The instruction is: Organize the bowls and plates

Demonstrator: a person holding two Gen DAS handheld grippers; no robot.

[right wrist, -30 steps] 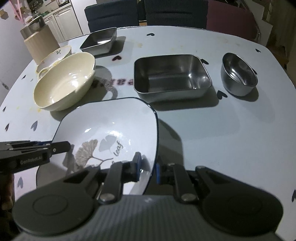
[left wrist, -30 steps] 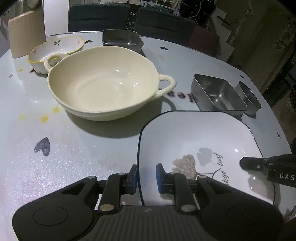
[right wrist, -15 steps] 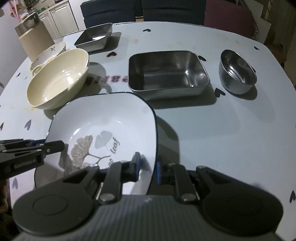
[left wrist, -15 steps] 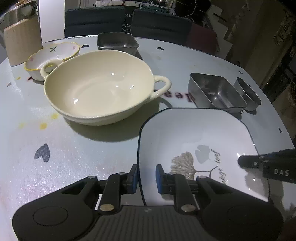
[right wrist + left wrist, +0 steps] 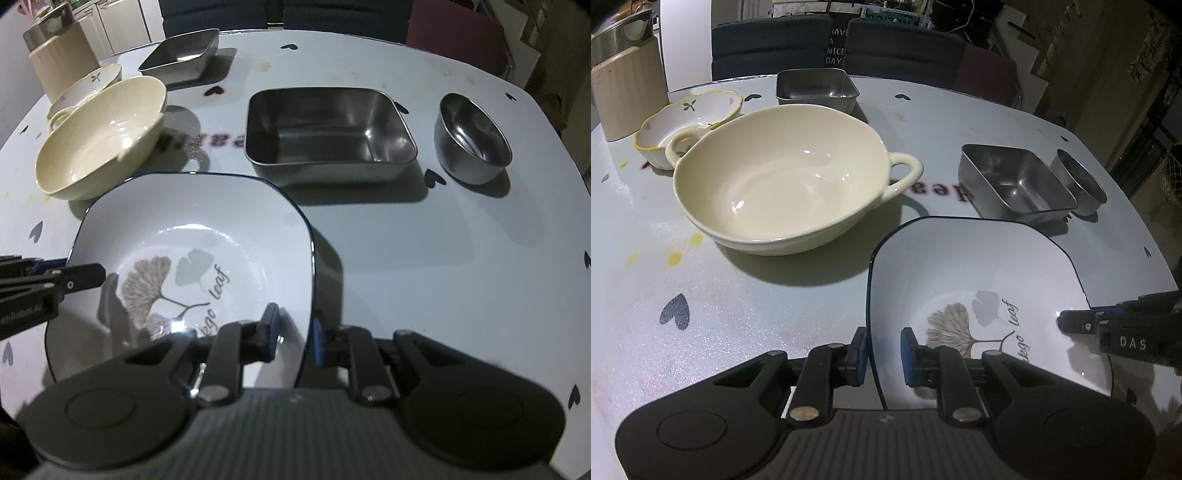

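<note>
A white square plate (image 5: 979, 266) (image 5: 192, 221) with a dark rim and a ginkgo leaf print hangs just above the table and casts a shadow on it. My left gripper (image 5: 884, 354) is shut on the plate's left rim, one blue pad under it and one inside. My right gripper (image 5: 295, 332) is shut on the opposite rim in the same way. Each gripper's tip shows in the other's view. A large cream bowl (image 5: 783, 184) (image 5: 99, 140) with two handles sits beyond the plate to the left. Behind it stands a small flower-print bowl (image 5: 690, 114).
A steel rectangular tray (image 5: 328, 129) and a round steel bowl (image 5: 472, 136) stand beyond the plate to the right. A smaller steel square tray (image 5: 816, 88) sits at the far edge, a beige canister (image 5: 628, 88) at the far left. Chairs (image 5: 905, 48) line the far side.
Both grippers keep their hold on the plate's two rims. The views have shifted only slightly, and the dishes on the table stand where they were.
</note>
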